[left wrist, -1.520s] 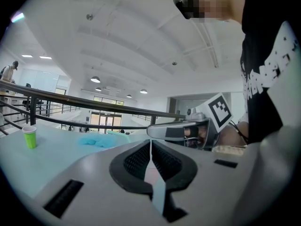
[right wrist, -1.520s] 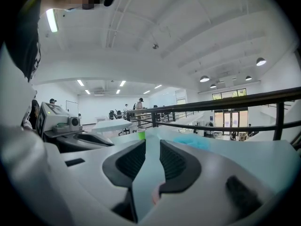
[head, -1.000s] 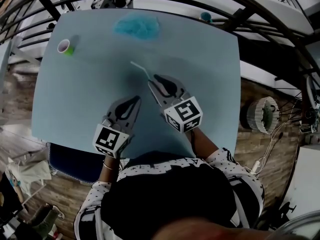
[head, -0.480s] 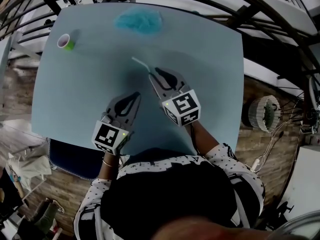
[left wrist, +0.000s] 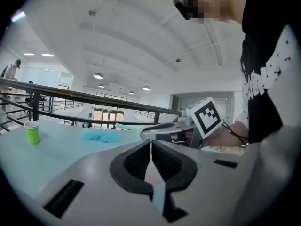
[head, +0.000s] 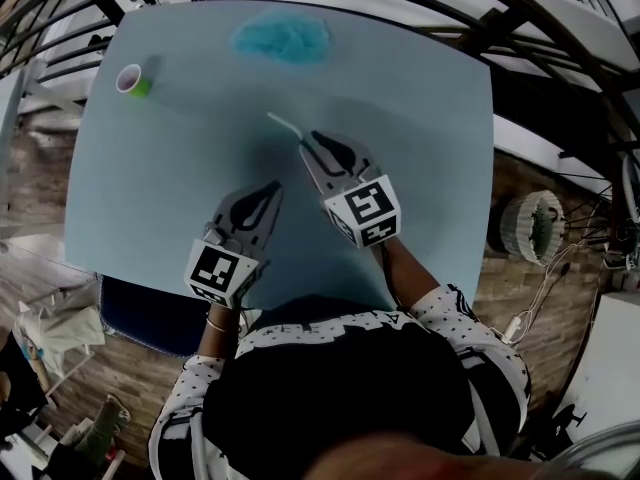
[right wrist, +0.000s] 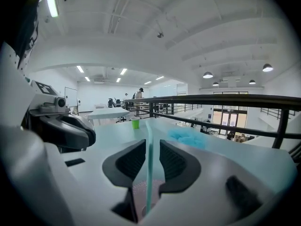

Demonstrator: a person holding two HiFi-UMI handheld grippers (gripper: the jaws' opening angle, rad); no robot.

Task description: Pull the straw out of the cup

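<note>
A small green cup [head: 132, 81] stands upright at the table's far left corner, with no straw in it; it also shows in the left gripper view [left wrist: 32, 132] and the right gripper view [right wrist: 135, 123]. My right gripper [head: 305, 140] hovers over the middle of the table, shut on a pale teal straw [head: 283, 126] that sticks out ahead of its tips. In the right gripper view the straw [right wrist: 149, 164] runs up between the jaws. My left gripper [head: 275, 188] is nearer the front edge, shut and empty [left wrist: 151, 147].
A crumpled blue cloth [head: 281, 40] lies at the far edge of the light blue table [head: 430, 118]. A dark metal railing [head: 480, 8] curves round the table's far side. The person holding the grippers stands at the near edge.
Almost nothing: the whole head view shifts slightly, while both grippers, the straw and the cup keep their places on the table.
</note>
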